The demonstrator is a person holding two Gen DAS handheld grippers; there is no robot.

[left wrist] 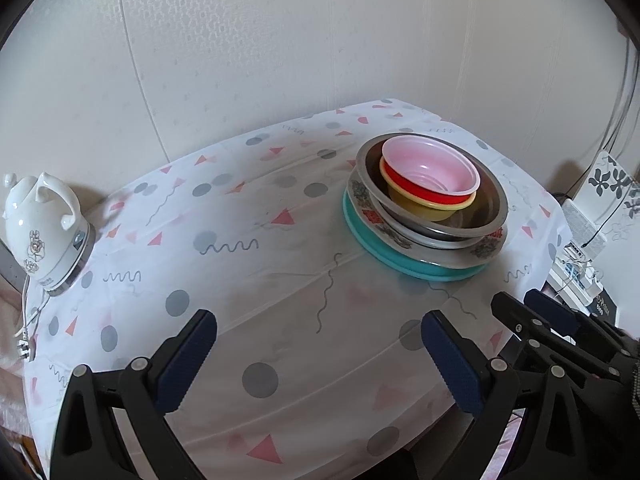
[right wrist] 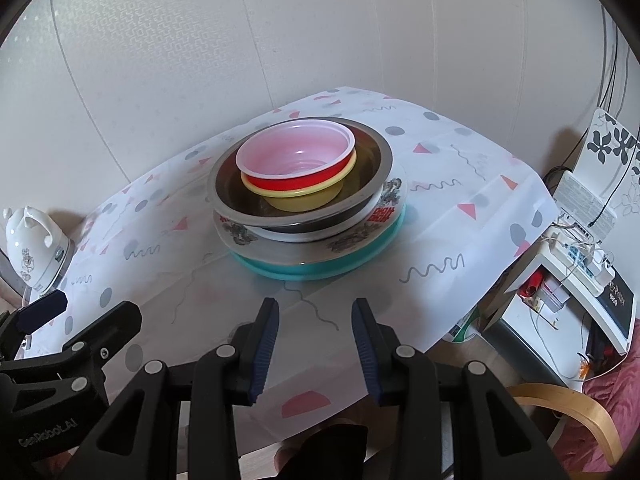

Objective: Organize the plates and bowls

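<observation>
Your two wrist views slant down over the table [left wrist: 280,208], near, side by side, sharing the dish stack [right wrist: 308,200].

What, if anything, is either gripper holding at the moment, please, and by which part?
Nothing is held: the left gripper and right gripper both stand open over the tablecloth, short of the stack of dishes.

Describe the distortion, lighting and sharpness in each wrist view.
Left wrist view: fisheye bends the tablecloth edges; dark corners; soft even light; stack of dishes sharp. Right wrist view: same bulge; wall seams curve; faint shadow beside the stack; no strong glare.
</observation>
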